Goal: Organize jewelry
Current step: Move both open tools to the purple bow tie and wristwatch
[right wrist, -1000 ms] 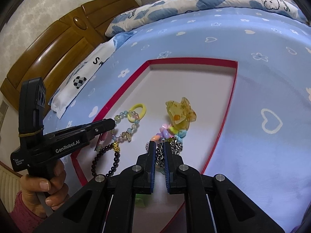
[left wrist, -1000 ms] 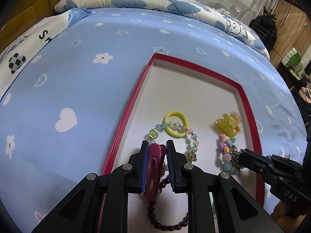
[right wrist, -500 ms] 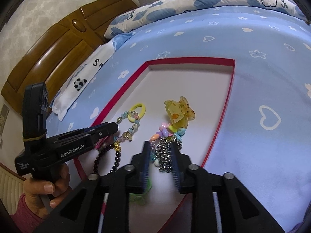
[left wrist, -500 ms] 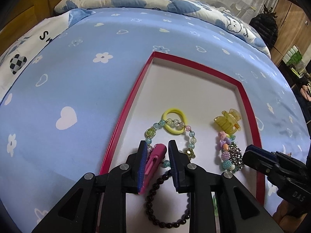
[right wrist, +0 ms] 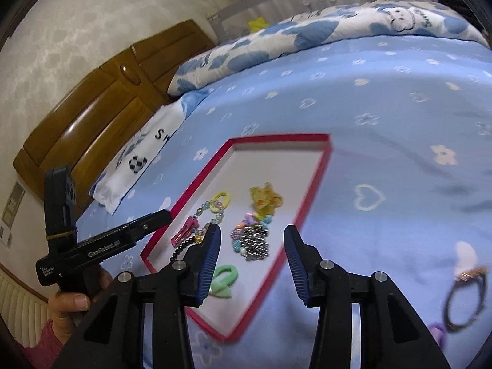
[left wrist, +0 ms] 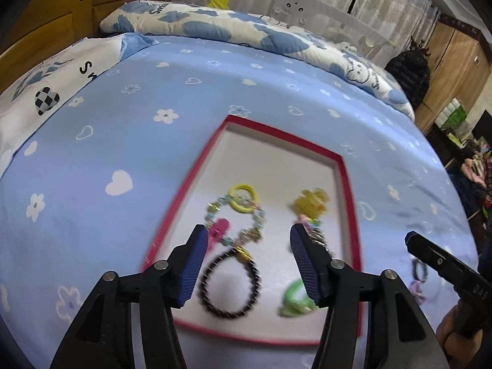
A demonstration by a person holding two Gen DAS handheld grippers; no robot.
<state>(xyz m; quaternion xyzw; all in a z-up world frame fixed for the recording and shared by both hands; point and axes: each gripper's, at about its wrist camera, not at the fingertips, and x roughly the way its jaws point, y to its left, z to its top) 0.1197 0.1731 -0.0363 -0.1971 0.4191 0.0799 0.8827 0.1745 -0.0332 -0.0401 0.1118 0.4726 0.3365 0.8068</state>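
A red-rimmed white tray lies on the blue bedspread. In it lie a pink hair clip, a pastel bead bracelet, a yellow hair tie, a yellow claw clip, a dark bead bracelet, a silver chain piece and a green hair tie. My left gripper is open and empty above the tray's near end. My right gripper is open and empty above the tray's right side.
Loose pieces lie on the bedspread right of the tray: a dark ring-shaped band, a white item and a purple piece. A folded quilt and a wooden headboard are at the far side.
Both grippers opened and drew back and up from the tray. The left let go of the pink hair clip; the right released the silver chain piece. Both pieces now lie in the tray.
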